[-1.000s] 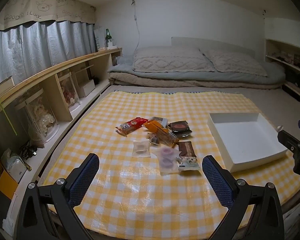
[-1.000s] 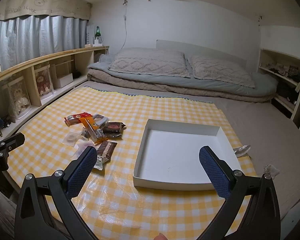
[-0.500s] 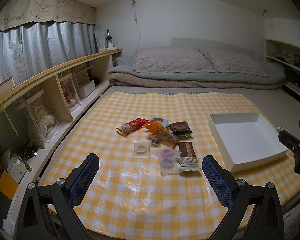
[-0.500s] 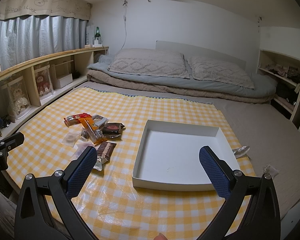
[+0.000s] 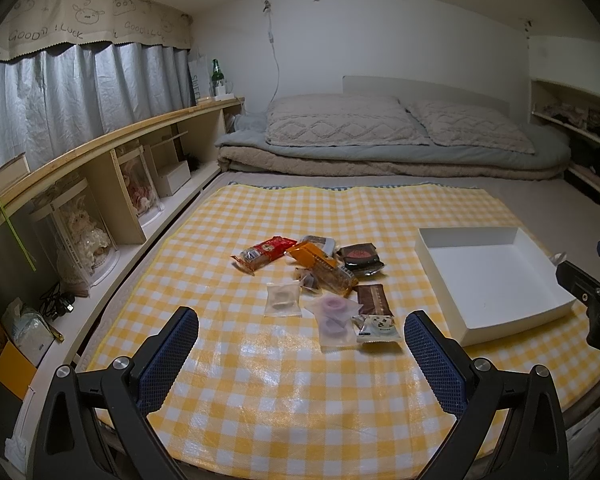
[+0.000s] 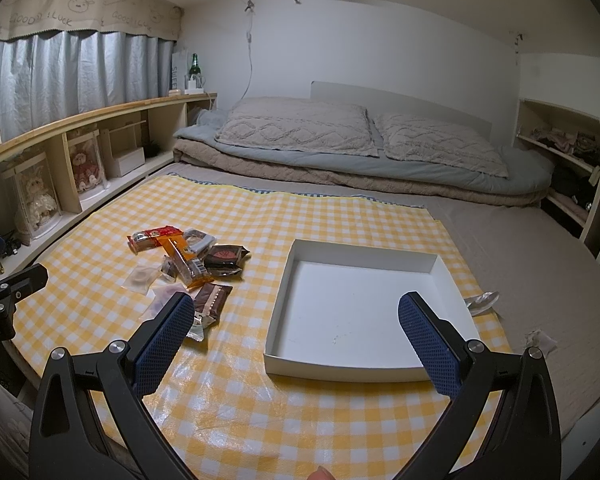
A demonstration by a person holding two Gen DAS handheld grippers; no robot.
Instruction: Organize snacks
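Snacks (image 5: 320, 280) beside white tray (image 5: 496, 236)

- R tool (image 6: 296, 340) held wide open, empty, above the yellow checked cloth (image 6: 340, 216) on the bed.
- White tray (image 6: 364, 250) right in front, nothing in it.
- Snack pile (image 6: 188, 256) to L of tray, apart from it.
- L tool (image 6: 8, 292) at far L edge; jaw state prob. unreadable.

The checked cloth (image 5: 260, 380) lies bare in front of the snack pile (image 5: 320, 280). The white box (image 6: 360, 308) is empty, its walls low.
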